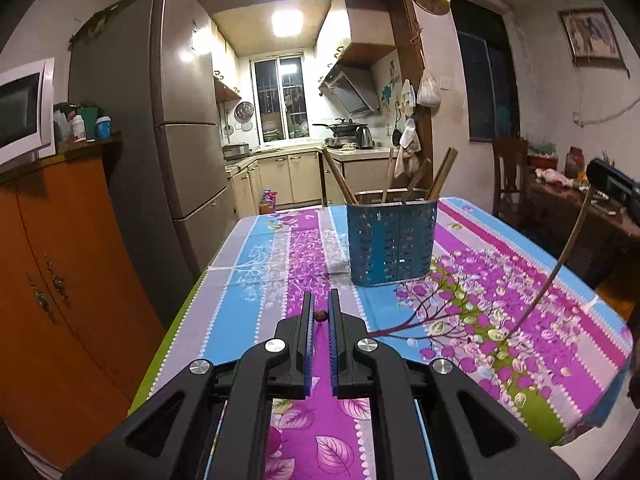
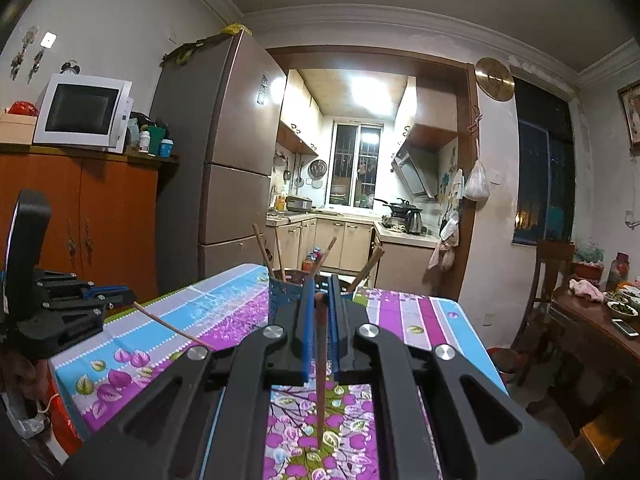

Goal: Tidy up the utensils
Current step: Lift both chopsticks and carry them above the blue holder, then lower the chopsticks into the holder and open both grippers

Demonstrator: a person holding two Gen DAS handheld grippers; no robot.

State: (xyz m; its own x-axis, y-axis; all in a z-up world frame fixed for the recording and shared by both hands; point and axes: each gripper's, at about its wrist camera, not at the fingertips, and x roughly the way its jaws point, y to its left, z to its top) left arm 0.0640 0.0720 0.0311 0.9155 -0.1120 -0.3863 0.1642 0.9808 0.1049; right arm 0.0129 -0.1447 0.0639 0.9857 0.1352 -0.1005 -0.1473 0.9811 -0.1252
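A blue perforated utensil holder (image 1: 390,240) stands on the flowered tablecloth (image 1: 280,248) with several wooden chopsticks (image 1: 442,176) leaning in it. My left gripper (image 1: 321,300) is shut on a chopstick, seen end-on as a brown dot (image 1: 321,316). The right wrist view shows that gripper (image 2: 128,296) at the left, its chopstick (image 2: 172,326) slanting down to the right. My right gripper (image 2: 322,284) is shut on another chopstick (image 2: 321,360), which hangs down over the cloth. Its fingers hide part of the holder (image 2: 286,294). In the left wrist view the right gripper (image 1: 592,168) is at the right edge above the table.
An orange cabinet (image 1: 60,280) with a microwave (image 1: 20,116) and a tall fridge (image 1: 172,120) stand left of the table. At the right are a wooden chair (image 2: 548,280) and a dark table (image 2: 592,320) with dishes. The kitchen doorway lies beyond the table's far edge.
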